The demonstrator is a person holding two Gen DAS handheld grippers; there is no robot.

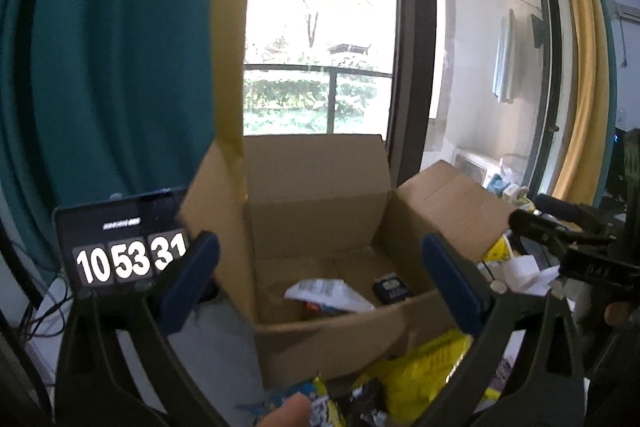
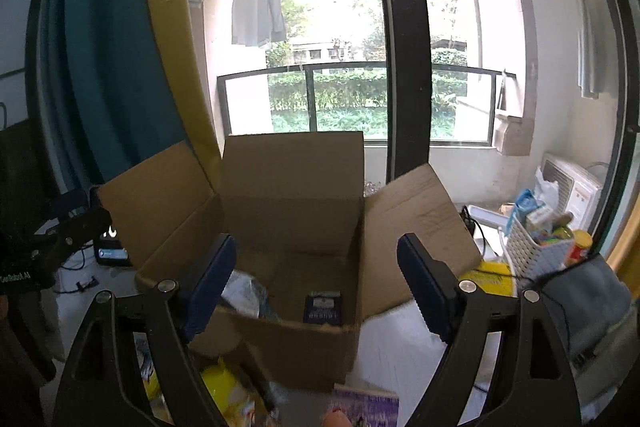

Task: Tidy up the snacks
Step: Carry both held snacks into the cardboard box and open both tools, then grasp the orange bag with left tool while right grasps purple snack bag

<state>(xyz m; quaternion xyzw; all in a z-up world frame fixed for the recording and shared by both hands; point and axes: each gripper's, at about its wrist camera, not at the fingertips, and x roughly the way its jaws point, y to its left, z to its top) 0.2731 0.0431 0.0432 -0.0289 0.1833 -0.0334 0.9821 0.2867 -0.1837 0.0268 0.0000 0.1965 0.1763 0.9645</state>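
An open cardboard box (image 1: 320, 187) (image 2: 292, 187) stands in front of both grippers with its flaps up. Inside lie a white snack packet (image 1: 328, 293) (image 2: 244, 293) and a small dark packet (image 1: 393, 289) (image 2: 323, 309). My left gripper (image 1: 320, 283) is open and empty, held just before the box's near wall. My right gripper (image 2: 316, 287) is open and empty, also over the near edge. Yellow snack bags (image 1: 420, 375) (image 2: 224, 387) and a purple packet (image 2: 366, 407) lie in front of the box. The other gripper shows at the right edge of the left wrist view (image 1: 568, 243).
A phone showing a clock (image 1: 124, 247) stands left of the box. A white basket of items (image 2: 540, 247) sits to the right, with a grey cloth (image 2: 588, 303) near it. A window, teal and yellow curtains are behind. A fingertip (image 1: 288, 411) shows at the bottom.
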